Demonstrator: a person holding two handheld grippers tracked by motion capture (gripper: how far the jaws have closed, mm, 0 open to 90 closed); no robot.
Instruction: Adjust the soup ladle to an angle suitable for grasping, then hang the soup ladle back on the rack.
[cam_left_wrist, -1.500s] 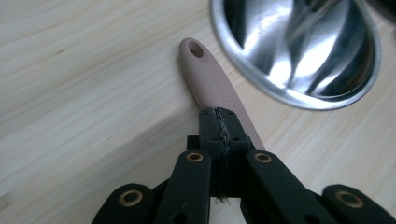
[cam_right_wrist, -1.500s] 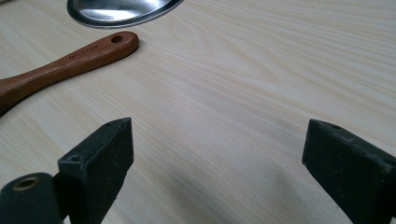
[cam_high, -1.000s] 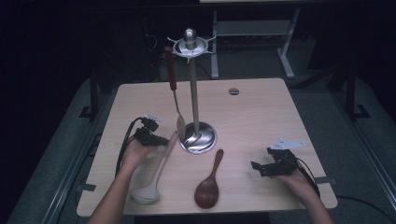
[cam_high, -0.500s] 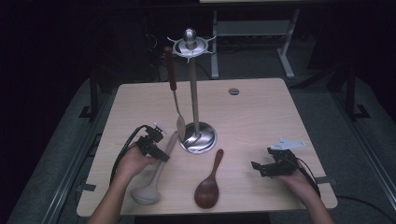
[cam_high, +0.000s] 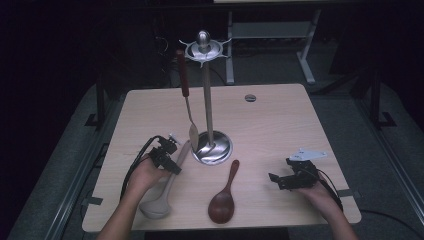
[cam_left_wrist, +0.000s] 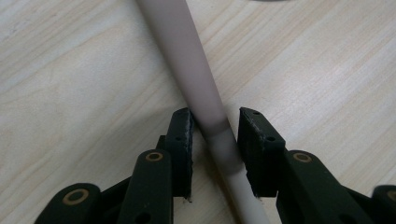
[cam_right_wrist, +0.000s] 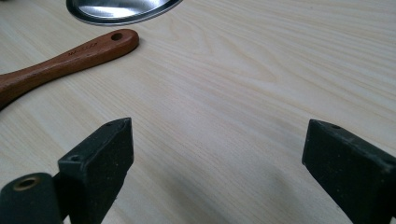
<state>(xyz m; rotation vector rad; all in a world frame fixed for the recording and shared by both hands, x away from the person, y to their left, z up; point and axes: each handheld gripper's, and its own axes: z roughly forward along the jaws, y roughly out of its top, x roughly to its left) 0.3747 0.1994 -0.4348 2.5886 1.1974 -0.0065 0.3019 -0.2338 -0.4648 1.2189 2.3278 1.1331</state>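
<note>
Two jaws of the left gripper (cam_left_wrist: 215, 140) have just been closing around the ladle (cam_high: 162, 192) handle near the table's (cam_high: 280, 120) front-left corner, not yet clamped. Right gripper (cam_right_wrist: 217, 163) rests wide apart.

The high view looks forward and down from the person's side, taking in the whole surface (cam_high: 280, 120) from some way off. The left gripper view sits very close above the wood, looking along its jaws at a pale ladle handle (cam_left_wrist: 196, 79). The right gripper view looks low across the surface; it shares the wooden spoon (cam_right_wrist: 60, 65) with the high view.
</note>
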